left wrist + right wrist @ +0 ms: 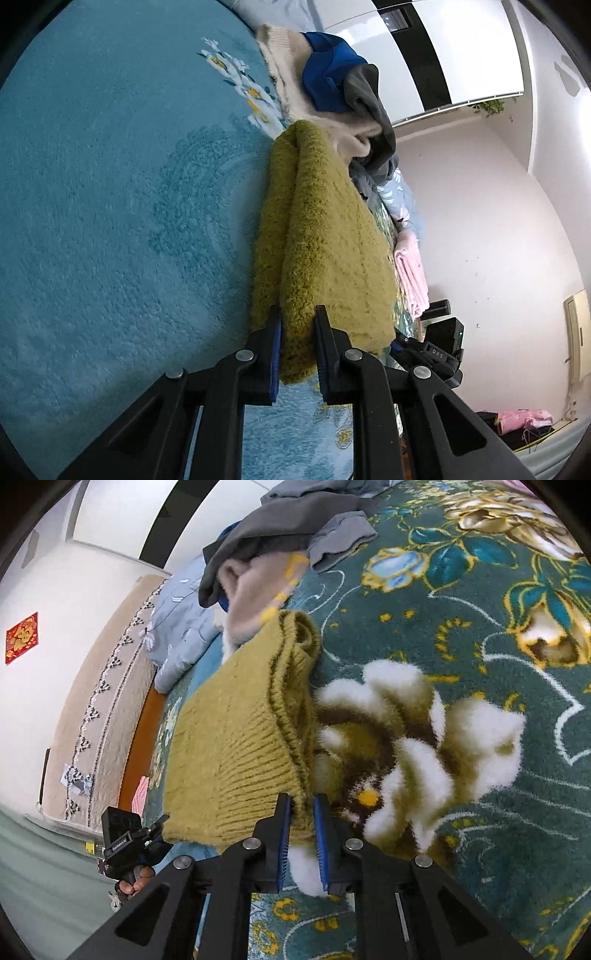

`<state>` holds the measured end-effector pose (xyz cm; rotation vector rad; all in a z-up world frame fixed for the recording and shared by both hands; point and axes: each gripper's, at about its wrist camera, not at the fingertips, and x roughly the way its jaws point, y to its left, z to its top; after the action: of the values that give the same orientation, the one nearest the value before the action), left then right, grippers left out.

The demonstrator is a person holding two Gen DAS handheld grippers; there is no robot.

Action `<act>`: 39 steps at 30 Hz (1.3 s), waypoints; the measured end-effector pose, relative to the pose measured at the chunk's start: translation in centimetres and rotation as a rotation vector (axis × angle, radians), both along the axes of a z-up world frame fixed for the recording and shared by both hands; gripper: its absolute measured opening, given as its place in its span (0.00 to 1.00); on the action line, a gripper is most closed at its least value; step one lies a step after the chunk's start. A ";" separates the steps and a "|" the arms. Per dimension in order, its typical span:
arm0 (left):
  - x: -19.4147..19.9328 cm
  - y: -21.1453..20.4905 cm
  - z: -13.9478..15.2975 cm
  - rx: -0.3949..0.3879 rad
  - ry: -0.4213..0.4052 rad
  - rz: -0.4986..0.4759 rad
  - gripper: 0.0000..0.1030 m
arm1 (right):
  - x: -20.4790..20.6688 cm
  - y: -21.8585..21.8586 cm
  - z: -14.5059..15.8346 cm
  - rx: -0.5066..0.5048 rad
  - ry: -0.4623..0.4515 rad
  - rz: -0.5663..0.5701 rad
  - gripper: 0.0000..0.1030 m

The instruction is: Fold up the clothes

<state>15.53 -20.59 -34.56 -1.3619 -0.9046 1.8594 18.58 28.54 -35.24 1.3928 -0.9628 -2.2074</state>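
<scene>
An olive-green knitted sweater [325, 236] lies folded lengthwise on the bed blanket. My left gripper [297, 321] is shut on one near corner of it. In the right wrist view the same sweater [240, 734] shows its ribbed hem, and my right gripper [302, 806] is shut on the hem's edge. The two grippers hold opposite ends of the near edge. The right gripper also shows in the left wrist view [439, 350], and the left gripper in the right wrist view [125, 845].
A pile of unfolded clothes, cream, blue and grey, lies just beyond the sweater [332, 85] [280, 528]. Folded pink cloth [412, 273] sits at the bed's edge. The blanket is teal [110, 221] and floral green [480, 701]. A headboard [110, 701] and pillow [181, 627] are at the left.
</scene>
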 end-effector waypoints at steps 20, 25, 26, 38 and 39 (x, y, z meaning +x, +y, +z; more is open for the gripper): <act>-8.4 -0.1 -0.2 -0.077 -0.083 -0.016 0.71 | 2.6 3.4 5.3 0.033 0.160 -0.140 0.43; -10.1 2.9 -0.3 -0.075 -0.089 -0.099 0.75 | 2.6 3.7 4.9 0.031 0.139 -0.159 0.43; -10.2 3.3 -0.3 -0.080 -0.091 -0.108 0.76 | 2.6 3.6 4.8 0.029 0.136 -0.158 0.43; -10.3 6.5 -0.3 -0.119 -0.089 -0.176 0.46 | -1.1 2.2 3.5 -0.042 0.060 -0.105 0.71; -10.3 6.3 -0.4 -0.109 -0.095 -0.171 0.43 | -1.8 1.9 3.1 -0.044 0.037 -0.099 0.71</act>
<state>5.27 -14.28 -34.93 -1.5550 -0.7170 1.7475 16.74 30.45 -32.14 1.3066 -1.0826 -2.2607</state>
